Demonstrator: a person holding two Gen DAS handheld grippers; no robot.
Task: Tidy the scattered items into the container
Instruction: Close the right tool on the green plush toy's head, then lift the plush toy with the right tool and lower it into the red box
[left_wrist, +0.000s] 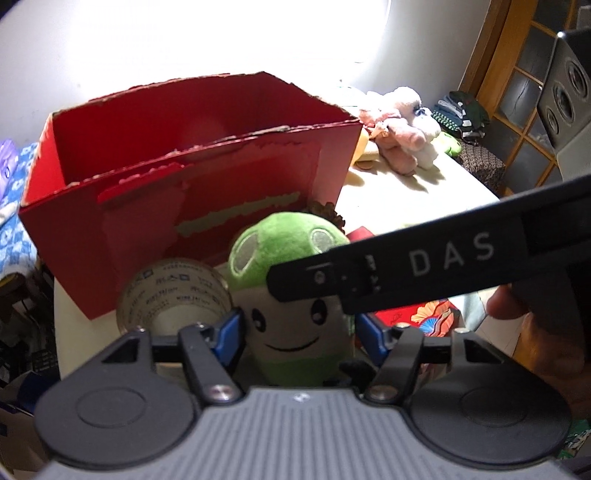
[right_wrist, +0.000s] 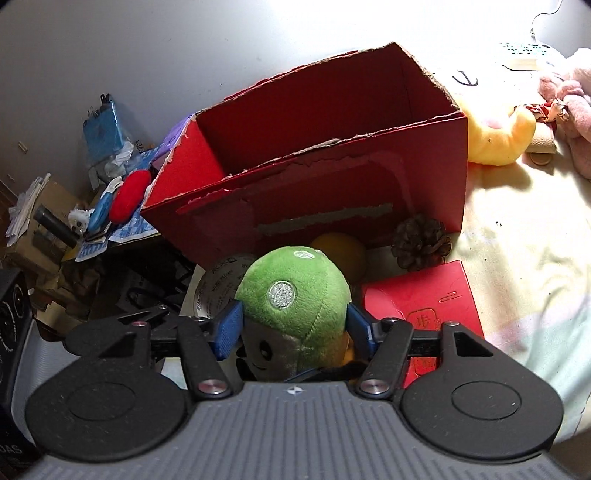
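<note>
Both grippers' fingers astride green mushroom plush (right_wrist: 295, 306), contact unclear, red box (right_wrist: 332, 177) behind

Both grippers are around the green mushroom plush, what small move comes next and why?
Probably close the right gripper on the green mushroom plush toy: its blue pads flank the cap, and the open red cardboard box stands just behind it.
</note>
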